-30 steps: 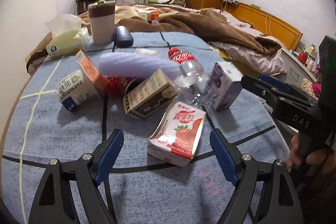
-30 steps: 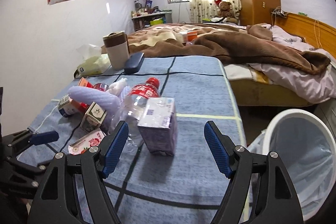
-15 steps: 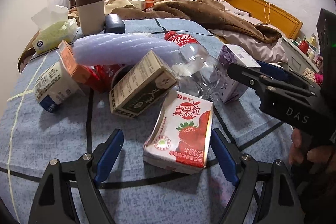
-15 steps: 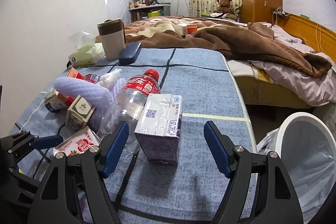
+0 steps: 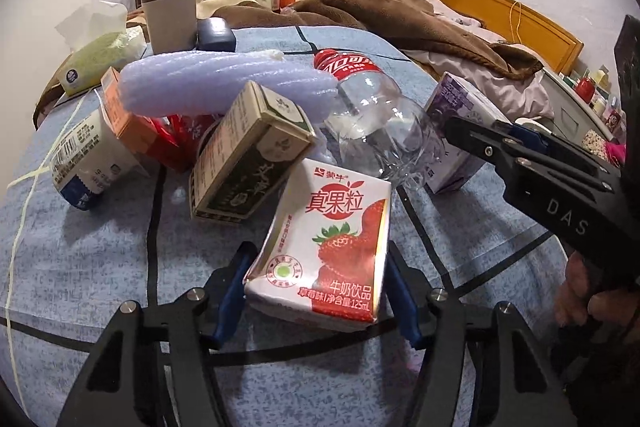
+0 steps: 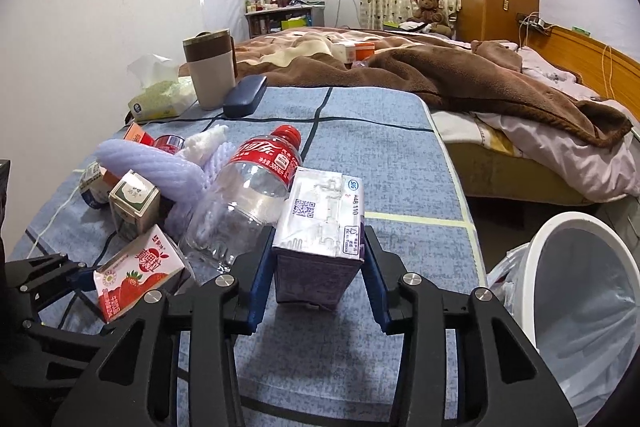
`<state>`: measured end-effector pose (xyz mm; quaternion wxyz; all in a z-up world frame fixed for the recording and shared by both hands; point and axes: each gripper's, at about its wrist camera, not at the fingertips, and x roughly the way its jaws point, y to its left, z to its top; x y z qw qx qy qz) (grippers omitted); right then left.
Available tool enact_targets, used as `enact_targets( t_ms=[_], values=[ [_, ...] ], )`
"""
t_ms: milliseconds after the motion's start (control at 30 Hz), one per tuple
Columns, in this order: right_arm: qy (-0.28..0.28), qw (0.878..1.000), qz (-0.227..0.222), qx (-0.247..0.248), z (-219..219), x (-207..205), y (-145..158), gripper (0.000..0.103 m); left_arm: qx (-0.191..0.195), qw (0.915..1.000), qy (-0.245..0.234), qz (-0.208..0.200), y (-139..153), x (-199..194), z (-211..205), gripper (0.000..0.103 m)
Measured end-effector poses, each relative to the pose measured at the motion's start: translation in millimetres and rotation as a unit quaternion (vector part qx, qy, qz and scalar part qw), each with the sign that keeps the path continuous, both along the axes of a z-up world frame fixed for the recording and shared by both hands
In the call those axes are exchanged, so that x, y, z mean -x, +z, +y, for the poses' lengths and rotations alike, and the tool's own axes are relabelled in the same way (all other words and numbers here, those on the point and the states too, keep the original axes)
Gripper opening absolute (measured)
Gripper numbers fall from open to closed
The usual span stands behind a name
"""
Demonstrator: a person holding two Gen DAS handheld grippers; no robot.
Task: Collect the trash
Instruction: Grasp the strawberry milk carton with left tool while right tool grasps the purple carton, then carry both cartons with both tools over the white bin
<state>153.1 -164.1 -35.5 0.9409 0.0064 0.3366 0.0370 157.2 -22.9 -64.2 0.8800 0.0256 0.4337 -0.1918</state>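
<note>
While the left tongs (image 5: 318, 289) have just closed onto the strawberry carton (image 5: 324, 247), the right tongs (image 6: 318, 267) pinch the purple carton (image 6: 320, 227).

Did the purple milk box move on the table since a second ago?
No. The purple milk box stands on the same spot beside the pale yellow stripe. Only the right gripper changed: its fingers have just closed onto the box.

left claw (image 5: 318, 291) just closed onto strawberry milk carton (image 5: 324, 247), right claw (image 6: 318, 267) onto purple carton (image 6: 320, 235)
</note>
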Motion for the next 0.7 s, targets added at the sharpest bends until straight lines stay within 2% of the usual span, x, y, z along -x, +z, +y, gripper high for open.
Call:
enact_targets(
  t_ms=[467, 700],
  values=[
    [-0.01, 1.0, -0.017, -0.01, -8.0, 9.6, 6.8, 0.041, 0.013, 0.9998, 0.012, -0.008, 8.5, 9.3, 3.1, 0.063],
    [-0.013, 0.999, -0.029, -0.02, -14.3, 18.9, 13.4, 0.041, 0.026, 0.9992, 0.016, -0.026, 20.8, 18.8, 5.3, 0.059]
  ],
)
